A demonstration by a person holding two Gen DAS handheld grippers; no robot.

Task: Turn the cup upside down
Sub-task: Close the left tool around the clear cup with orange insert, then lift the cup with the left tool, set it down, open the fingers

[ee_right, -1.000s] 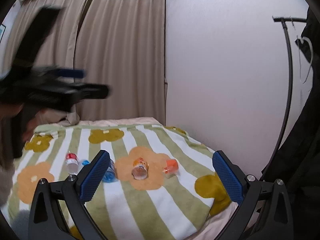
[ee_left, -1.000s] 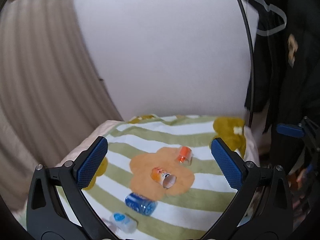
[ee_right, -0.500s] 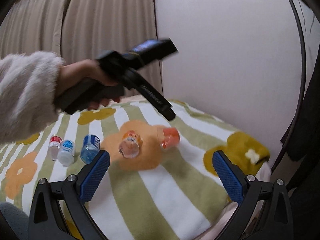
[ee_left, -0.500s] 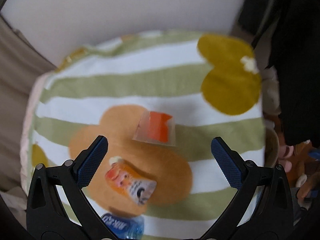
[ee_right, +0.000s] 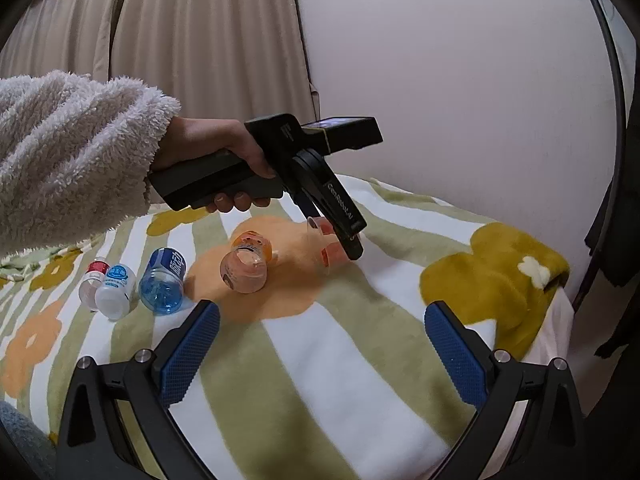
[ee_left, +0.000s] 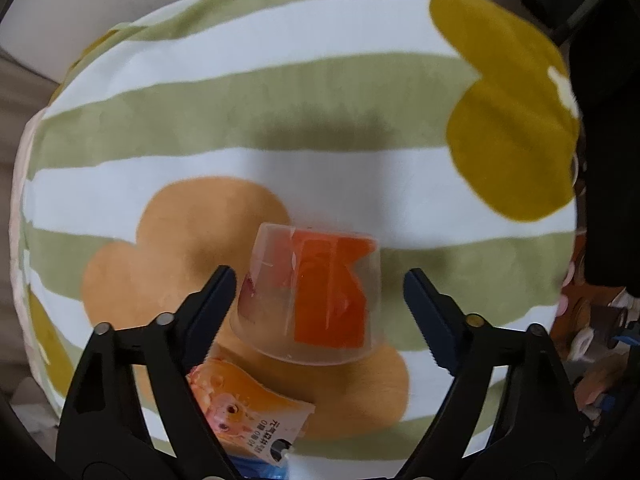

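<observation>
Spread over the bed is a fleece blanket with green and white stripes and orange and mustard flower shapes; behind it I see beige curtains and a plain pale wall. On my left wrist view, the left gripper is open, its dark fingers set either side of a clear plastic cup with an orange label; neither finger visibly touches it. That cup lies on its side on the orange flower patch, its wide rim nearest the camera. On my right wrist view the same cup is partly hidden behind the left gripper, which a hand in a fluffy white sleeve holds angled down at it. Just beside the cup lies an orange-labelled clear plastic bottle, also on its side. Further left lie a blue plastic bottle, a small white bottle with a blue cap and a small clear bottle with a red cap. The right gripper is open, holding nothing, well apart from the cup.
</observation>
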